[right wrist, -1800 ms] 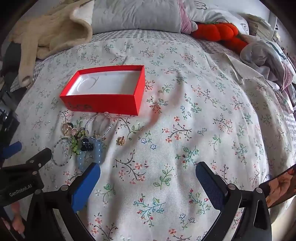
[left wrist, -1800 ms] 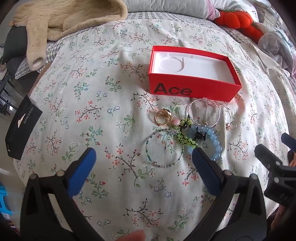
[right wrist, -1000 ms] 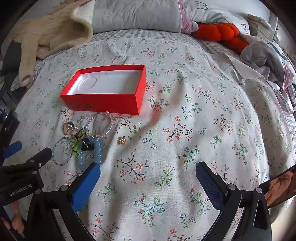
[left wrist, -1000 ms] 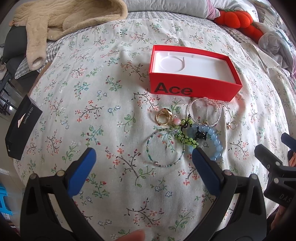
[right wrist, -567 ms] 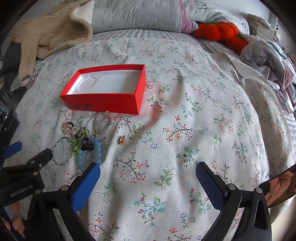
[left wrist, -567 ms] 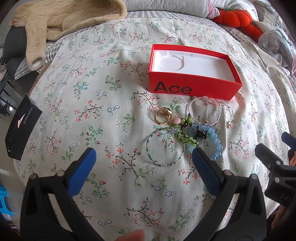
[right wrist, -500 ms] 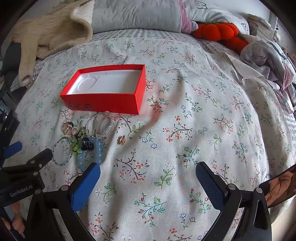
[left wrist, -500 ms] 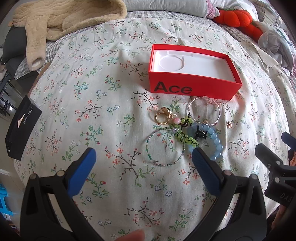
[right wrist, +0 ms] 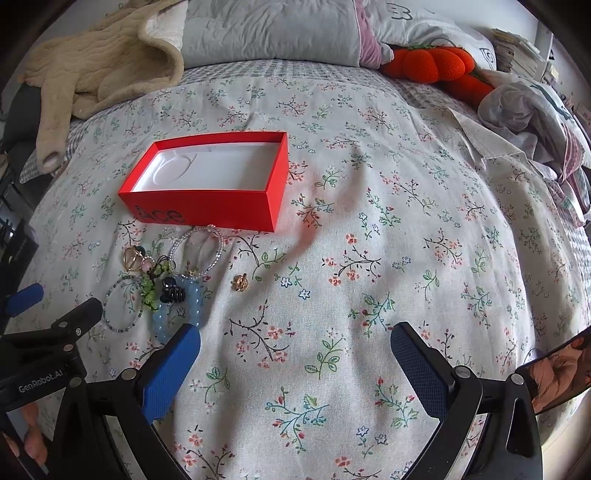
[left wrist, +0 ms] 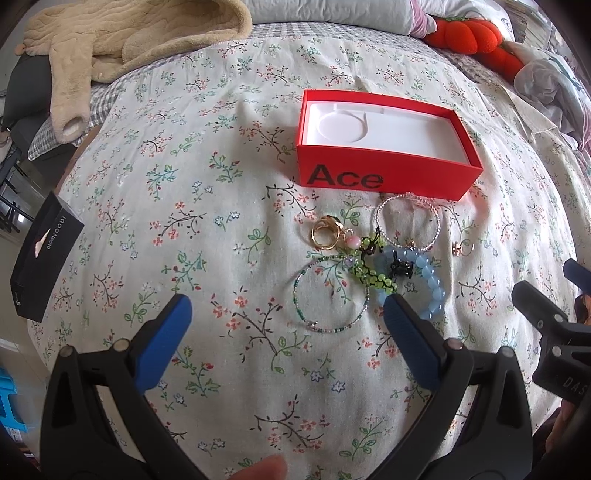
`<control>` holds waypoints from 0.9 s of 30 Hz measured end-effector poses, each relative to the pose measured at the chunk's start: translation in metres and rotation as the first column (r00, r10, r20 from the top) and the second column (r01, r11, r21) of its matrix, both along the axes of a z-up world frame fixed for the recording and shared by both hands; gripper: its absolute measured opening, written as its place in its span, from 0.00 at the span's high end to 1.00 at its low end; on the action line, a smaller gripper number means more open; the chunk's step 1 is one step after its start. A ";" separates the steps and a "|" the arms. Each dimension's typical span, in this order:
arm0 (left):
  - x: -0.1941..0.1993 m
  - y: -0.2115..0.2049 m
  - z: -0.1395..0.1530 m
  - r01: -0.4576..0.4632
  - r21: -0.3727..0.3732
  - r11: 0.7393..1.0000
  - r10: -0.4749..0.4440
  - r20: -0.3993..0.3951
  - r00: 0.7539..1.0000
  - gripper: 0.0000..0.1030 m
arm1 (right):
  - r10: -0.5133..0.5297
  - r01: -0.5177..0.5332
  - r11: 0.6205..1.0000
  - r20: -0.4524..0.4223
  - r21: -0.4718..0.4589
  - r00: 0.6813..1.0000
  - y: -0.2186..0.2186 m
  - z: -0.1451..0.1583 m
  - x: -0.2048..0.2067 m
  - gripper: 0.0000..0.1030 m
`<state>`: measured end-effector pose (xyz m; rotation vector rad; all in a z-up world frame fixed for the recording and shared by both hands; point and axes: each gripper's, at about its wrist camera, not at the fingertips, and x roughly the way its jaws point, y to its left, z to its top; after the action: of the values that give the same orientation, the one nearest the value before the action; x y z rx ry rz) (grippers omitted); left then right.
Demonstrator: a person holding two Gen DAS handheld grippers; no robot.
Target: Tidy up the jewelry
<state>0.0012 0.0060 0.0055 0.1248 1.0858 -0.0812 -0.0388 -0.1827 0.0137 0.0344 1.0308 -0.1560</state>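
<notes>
An open red box (left wrist: 384, 181) (right wrist: 207, 205) marked "Ace", white inside, sits on a floral bedspread. In front of it lies a cluster of jewelry: gold rings (left wrist: 325, 236) (right wrist: 133, 258), a pearl bracelet (left wrist: 408, 221) (right wrist: 197, 247), a thin green bead bracelet (left wrist: 330, 293) (right wrist: 118, 306), a blue bead bracelet (left wrist: 428, 284) (right wrist: 192, 302), a green bead piece (left wrist: 369, 275) and a small black clip (left wrist: 400, 267). A small gold ring (left wrist: 460, 249) (right wrist: 240, 283) lies apart to the right. My left gripper (left wrist: 282, 314) hangs open just short of the cluster. My right gripper (right wrist: 295, 343) is open over bare bedspread, right of the jewelry.
A beige fleece garment (left wrist: 122, 40) lies at the back left, an orange plush (right wrist: 432, 64) and rumpled clothes (right wrist: 535, 110) at the back right. A black box (left wrist: 44, 254) stands off the bed's left edge. Pillows (right wrist: 269, 33) line the far end.
</notes>
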 end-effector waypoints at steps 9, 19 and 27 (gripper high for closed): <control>0.009 0.004 0.003 0.072 -0.024 0.997 -0.073 -0.025 0.997 0.00 | 0.014 -0.012 0.999 -0.047 0.036 0.999 -0.010 0.006 0.010 0.00; 0.036 0.001 0.008 0.260 -0.117 0.959 -0.271 -0.090 0.959 0.07 | 0.126 -0.116 0.989 -0.109 0.093 0.986 -0.011 0.009 0.036 0.00; 0.057 -0.002 -0.019 0.349 -0.203 0.915 -0.370 -0.076 0.926 0.36 | 0.155 -0.131 0.975 -0.127 0.178 0.980 -0.011 -0.007 0.029 0.00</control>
<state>0.0579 0.0044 -0.0134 0.1524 1.1523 -0.5278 -0.0096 -0.1941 0.0066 0.1042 1.1813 0.0619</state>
